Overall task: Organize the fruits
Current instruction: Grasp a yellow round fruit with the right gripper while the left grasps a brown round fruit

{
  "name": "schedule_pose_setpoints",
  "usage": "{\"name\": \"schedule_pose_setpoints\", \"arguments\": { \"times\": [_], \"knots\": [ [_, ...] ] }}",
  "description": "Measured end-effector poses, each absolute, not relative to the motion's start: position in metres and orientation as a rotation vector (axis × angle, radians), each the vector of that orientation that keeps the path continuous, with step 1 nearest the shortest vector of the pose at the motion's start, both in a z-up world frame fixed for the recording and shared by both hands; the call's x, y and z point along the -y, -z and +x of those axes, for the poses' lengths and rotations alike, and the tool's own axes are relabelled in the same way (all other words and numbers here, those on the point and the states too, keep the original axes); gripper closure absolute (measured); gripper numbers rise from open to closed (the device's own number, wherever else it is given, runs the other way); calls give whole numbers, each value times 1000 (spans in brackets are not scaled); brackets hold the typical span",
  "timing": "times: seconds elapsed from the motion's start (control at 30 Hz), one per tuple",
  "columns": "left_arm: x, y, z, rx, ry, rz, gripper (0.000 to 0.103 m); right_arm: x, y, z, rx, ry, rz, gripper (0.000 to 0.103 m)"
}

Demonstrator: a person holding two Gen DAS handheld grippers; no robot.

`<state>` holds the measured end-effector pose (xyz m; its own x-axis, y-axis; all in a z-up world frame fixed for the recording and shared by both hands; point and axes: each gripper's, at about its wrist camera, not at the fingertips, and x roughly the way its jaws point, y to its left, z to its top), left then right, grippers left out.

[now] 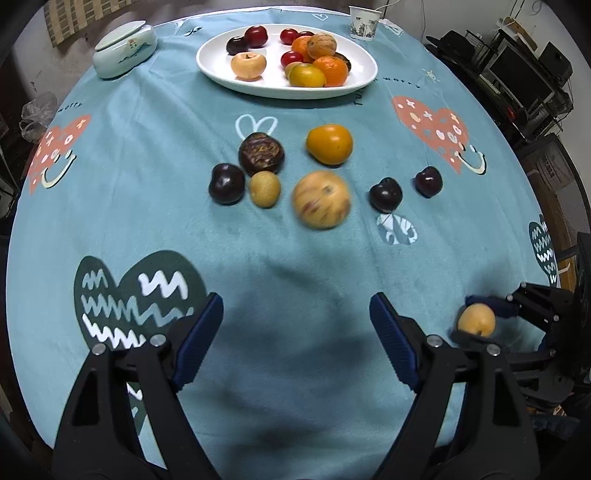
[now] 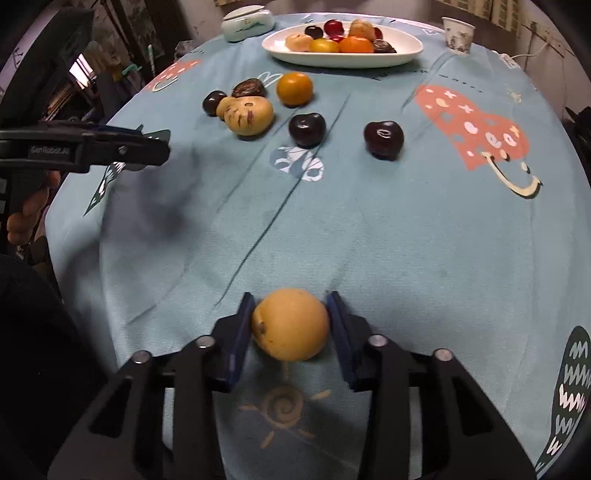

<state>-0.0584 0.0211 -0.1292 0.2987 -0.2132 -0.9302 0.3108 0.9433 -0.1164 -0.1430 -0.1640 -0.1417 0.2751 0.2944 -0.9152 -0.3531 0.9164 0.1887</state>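
My right gripper (image 2: pixel 290 296) is shut on a round yellow fruit (image 2: pixel 290 325) near the front of the table; its blue pads press both sides of the fruit. The left wrist view shows that same yellow fruit (image 1: pixel 476 319) in the right gripper (image 1: pixel 465 317) at the far right. My left gripper (image 1: pixel 295 314) stands open over bare blue cloth with nothing between its fingers. At the back, a white oval plate (image 1: pixel 207 62) holds several fruits. Loose at mid-table lie an orange fruit (image 1: pixel 328 144), a streaked apple (image 1: pixel 321 199), a brown wrinkled fruit (image 1: pixel 261 153), a small tan fruit (image 1: pixel 264 189) and dark plums (image 1: pixel 226 183).
Two more dark plums (image 1: pixel 385 194) (image 1: pixel 428 181) lie right of the apple. A lidded pale ceramic dish (image 1: pixel 123 48) and a patterned cup (image 1: pixel 364 22) flank the plate. The round table's edge curves close on both sides. A person's hand (image 2: pixel 26 218) holds the left gripper (image 2: pixel 159 147).
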Motion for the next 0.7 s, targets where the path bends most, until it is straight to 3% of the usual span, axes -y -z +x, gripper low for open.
{"name": "schedule_pose_setpoints", "arguments": {
  "times": [0.2, 0.33, 0.57, 0.7],
  "knots": [
    [-2, 127, -28, -1222, 349, 13, 20, 178, 127, -137, -1176, -420, 19, 64],
    [5, 144, -1, -1292, 303, -58, 49, 179, 124, -133, -1163, -412, 35, 64],
    [10, 158, 22, -1307, 246, -92, 50, 178, 126, -131, -1174, -429, 49, 64],
    [17, 162, 27, -1319, 251, -39, 57, 178, 126, -129, -1178, -434, 42, 64]
  ]
}}
